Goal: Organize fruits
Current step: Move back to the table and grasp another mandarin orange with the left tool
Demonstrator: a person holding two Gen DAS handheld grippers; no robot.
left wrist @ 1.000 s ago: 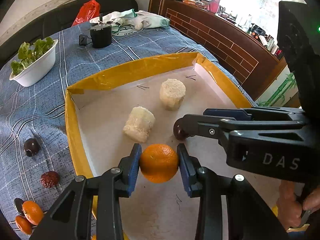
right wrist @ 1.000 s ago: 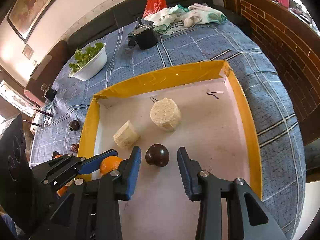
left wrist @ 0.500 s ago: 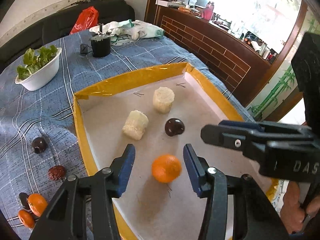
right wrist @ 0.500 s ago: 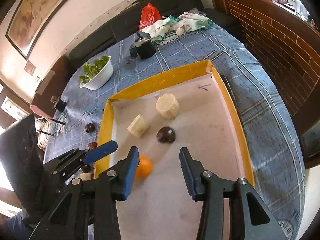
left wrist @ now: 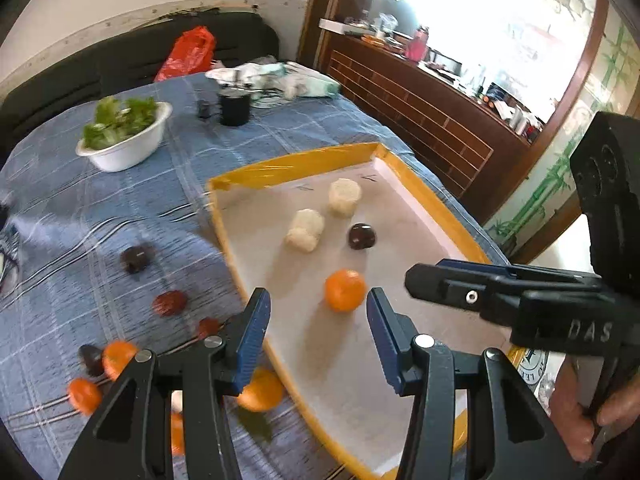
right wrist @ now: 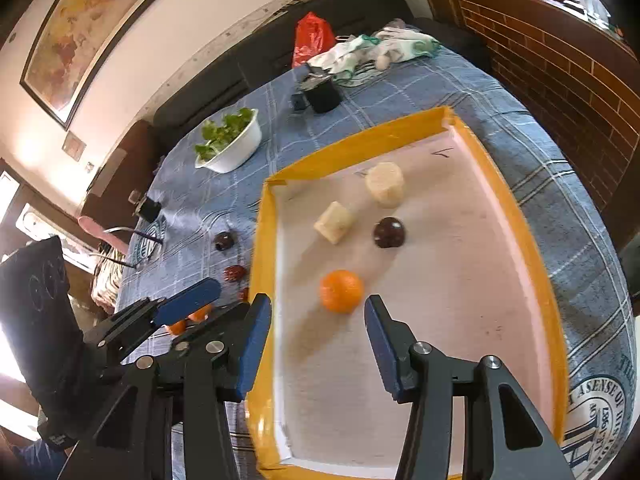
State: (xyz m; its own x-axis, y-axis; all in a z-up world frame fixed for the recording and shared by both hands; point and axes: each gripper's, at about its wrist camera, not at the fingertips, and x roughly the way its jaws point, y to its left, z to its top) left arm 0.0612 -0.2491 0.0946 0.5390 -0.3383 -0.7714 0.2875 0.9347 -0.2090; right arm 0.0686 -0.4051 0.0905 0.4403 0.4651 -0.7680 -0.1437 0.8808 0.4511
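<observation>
An orange (left wrist: pixel 345 290) lies loose on the white floor of the yellow-rimmed tray (left wrist: pixel 288 166). Beyond it sit a dark plum (left wrist: pixel 361 236) and two pale cylindrical pieces (left wrist: pixel 305 230). My left gripper (left wrist: pixel 316 320) hangs open above the tray's near left rim, with nothing between its blue pads. My right gripper (right wrist: pixel 316 320) is also above the tray, its jaws opening and empty, with the orange (right wrist: pixel 341 291) just ahead of them. Several small oranges (left wrist: pixel 119 354) and dark fruits (left wrist: pixel 137 258) lie on the blue cloth left of the tray.
A white bowl of greens (left wrist: pixel 124 144) and a black cup (left wrist: pixel 235 108) stand at the back of the table. Crumpled cloths (right wrist: pixel 376 54) and a red bag (right wrist: pixel 314 38) lie further back. A brick-faced counter (left wrist: pixel 420 108) runs along the right side.
My left gripper let go of the orange, which now rests in the tray. Both grippers rose and drew back, the left one also shifting left; the right jaws spread wider, clear of the plum.
</observation>
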